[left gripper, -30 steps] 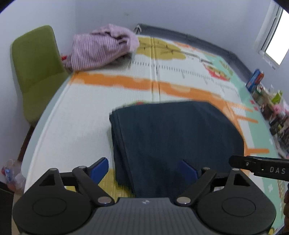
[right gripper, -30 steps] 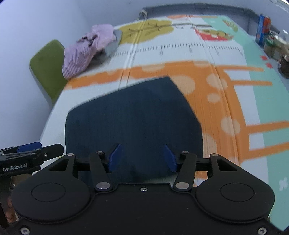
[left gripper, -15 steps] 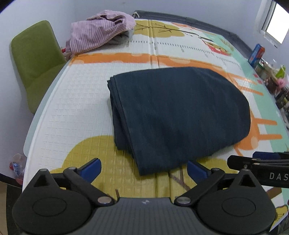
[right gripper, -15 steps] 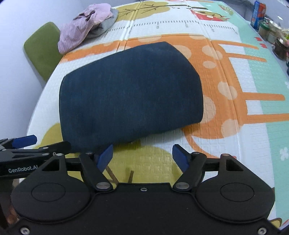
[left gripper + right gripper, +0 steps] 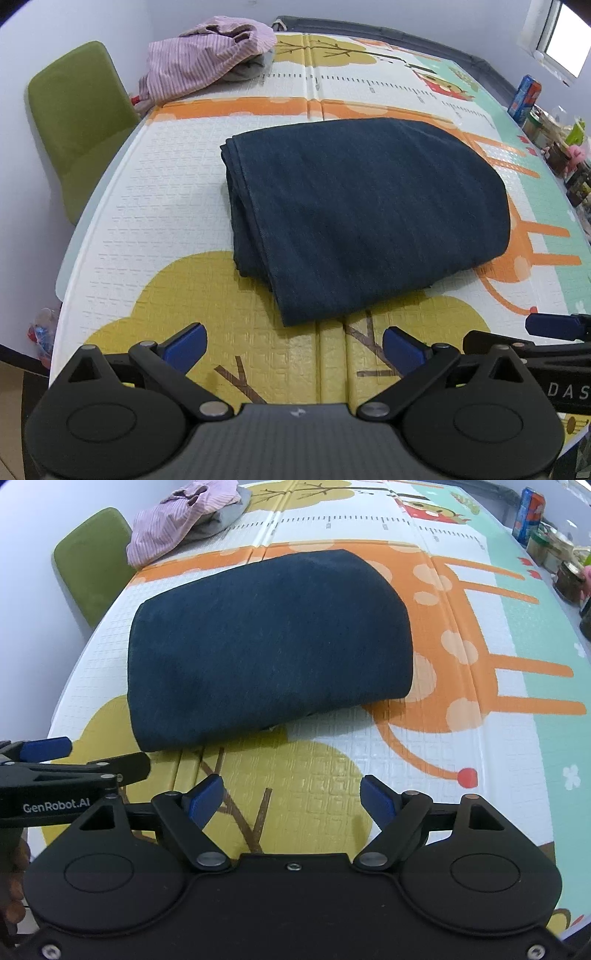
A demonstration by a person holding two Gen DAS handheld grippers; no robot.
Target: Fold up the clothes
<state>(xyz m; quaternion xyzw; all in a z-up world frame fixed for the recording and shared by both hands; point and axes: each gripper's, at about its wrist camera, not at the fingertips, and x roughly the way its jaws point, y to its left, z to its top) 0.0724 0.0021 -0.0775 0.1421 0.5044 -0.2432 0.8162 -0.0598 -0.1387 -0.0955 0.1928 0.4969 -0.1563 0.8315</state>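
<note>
I've drawn both grippers back off the folded navy-blue denim garment [image 5: 365, 214]. My left gripper [image 5: 291, 345] stands spread and empty; my right gripper [image 5: 291, 805] is opening, nothing between. The bundle lies mid-mat [image 5: 166, 206]; its loose left layers could slump open.

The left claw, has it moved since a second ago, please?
Yes. The left claw has backed off the folded dark garment: its blue tips, earlier over the cloth, now hang open over the mat's yellow tree, nothing between them.
</note>
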